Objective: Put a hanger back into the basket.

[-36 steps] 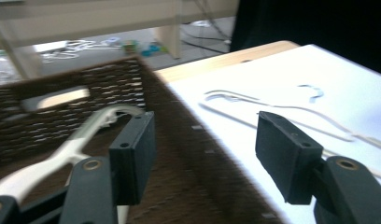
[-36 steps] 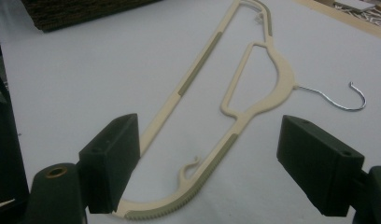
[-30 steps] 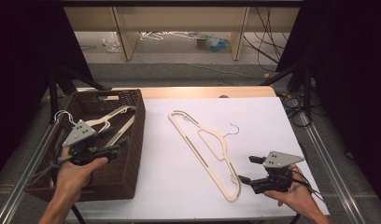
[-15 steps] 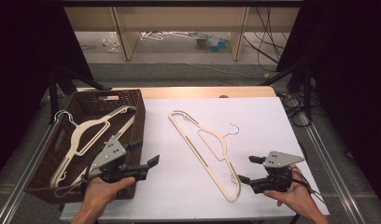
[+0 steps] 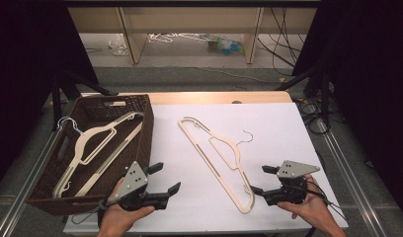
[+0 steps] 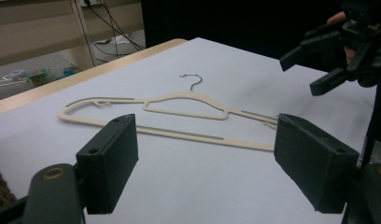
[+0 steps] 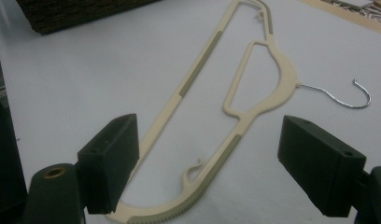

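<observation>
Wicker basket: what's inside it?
The wicker basket holds one cream plastic hanger, its metal hook over the left rim. The near wall hides the floor behind it.

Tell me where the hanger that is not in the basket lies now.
In the high view, the cream hanger lies flat on the white table, right of the brown basket, its near end just before the right gripper.

in the right tool view the hanger (image 7: pixel 212 121) on the worktop has its near curved end cut off by the bottom edge. the basket's (image 5: pixel 140 123) front wall hides the low end of the hanger inside (image 5: pixel 98 143). small coloured clutter (image 5: pixel 224 45) on the floor is too blurred to name, perhaps more hangers.
</observation>
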